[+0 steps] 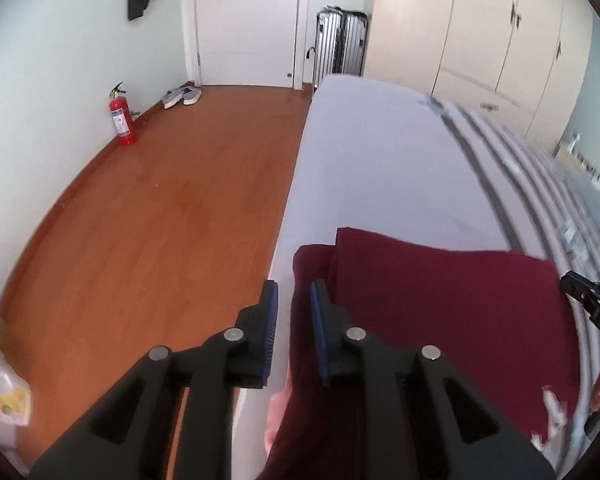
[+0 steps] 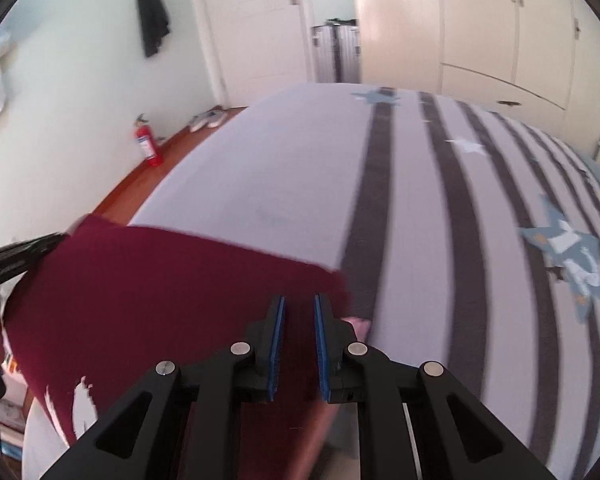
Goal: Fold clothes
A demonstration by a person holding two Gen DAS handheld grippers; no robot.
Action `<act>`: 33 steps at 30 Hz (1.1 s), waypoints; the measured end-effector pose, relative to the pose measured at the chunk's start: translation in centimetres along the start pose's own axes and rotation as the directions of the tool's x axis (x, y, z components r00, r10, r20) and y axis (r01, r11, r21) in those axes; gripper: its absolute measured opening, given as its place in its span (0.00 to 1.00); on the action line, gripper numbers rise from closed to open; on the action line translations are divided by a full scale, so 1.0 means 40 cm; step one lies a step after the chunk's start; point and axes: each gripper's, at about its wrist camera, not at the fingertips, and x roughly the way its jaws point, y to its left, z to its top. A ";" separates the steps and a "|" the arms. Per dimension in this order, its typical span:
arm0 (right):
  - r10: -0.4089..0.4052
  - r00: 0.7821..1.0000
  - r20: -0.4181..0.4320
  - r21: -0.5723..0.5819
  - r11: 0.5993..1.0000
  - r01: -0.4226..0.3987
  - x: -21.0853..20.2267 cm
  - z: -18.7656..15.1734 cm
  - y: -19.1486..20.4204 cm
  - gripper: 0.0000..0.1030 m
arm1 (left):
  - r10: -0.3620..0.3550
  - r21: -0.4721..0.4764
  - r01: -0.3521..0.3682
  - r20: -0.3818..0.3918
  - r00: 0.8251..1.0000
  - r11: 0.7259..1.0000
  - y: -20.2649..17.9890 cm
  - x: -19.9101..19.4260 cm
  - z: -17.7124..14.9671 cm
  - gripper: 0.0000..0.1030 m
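Note:
A dark red garment (image 1: 440,300) with a white print lies folded on the near end of the bed. In the left wrist view its left edge runs between the jaws of my left gripper (image 1: 294,288). That edge rests beside the right pad, and a strip of pale sheet shows between it and the left pad, so the jaws are slightly open. In the right wrist view the garment (image 2: 160,300) fills the narrow gap of my right gripper (image 2: 299,300), which is shut on its right corner. Each view shows the other gripper at its edge: the right gripper (image 1: 592,300) and the left gripper (image 2: 20,256).
The bed (image 2: 280,168) has a pale lilac sheet and a grey-striped cover with blue stars (image 2: 568,256). Left of it is wooden floor (image 1: 172,208) with a red fire extinguisher (image 1: 122,120) and shoes (image 1: 182,95). Suitcases (image 1: 340,44), a door and wardrobes stand behind.

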 end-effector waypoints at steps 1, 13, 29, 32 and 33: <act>-0.009 1.000 0.007 0.010 1.000 0.009 -0.018 0.003 -0.016 0.12 | -0.009 0.008 0.009 0.014 1.000 1.000 0.000 -0.021 -0.004 0.15; 0.005 0.993 0.119 -0.052 0.999 0.001 -0.412 -0.162 -0.083 0.34 | -0.072 0.033 0.068 0.119 0.990 0.997 -0.142 -0.447 -0.191 0.54; 0.120 0.986 0.119 -0.111 0.988 -0.107 -0.899 -0.476 -0.175 0.71 | 0.061 -0.117 -0.039 0.188 0.980 0.992 -0.541 -0.969 -0.590 0.95; 0.125 0.984 0.128 -0.134 0.985 -0.108 -0.979 -0.509 -0.195 0.79 | 0.065 -0.114 -0.042 0.212 0.975 0.993 -0.612 -1.047 -0.643 0.98; 0.118 0.984 0.132 -0.141 0.985 -0.099 -1.004 -0.521 -0.200 0.82 | 0.063 -0.108 -0.040 0.215 0.975 0.993 -0.635 -1.070 -0.661 0.99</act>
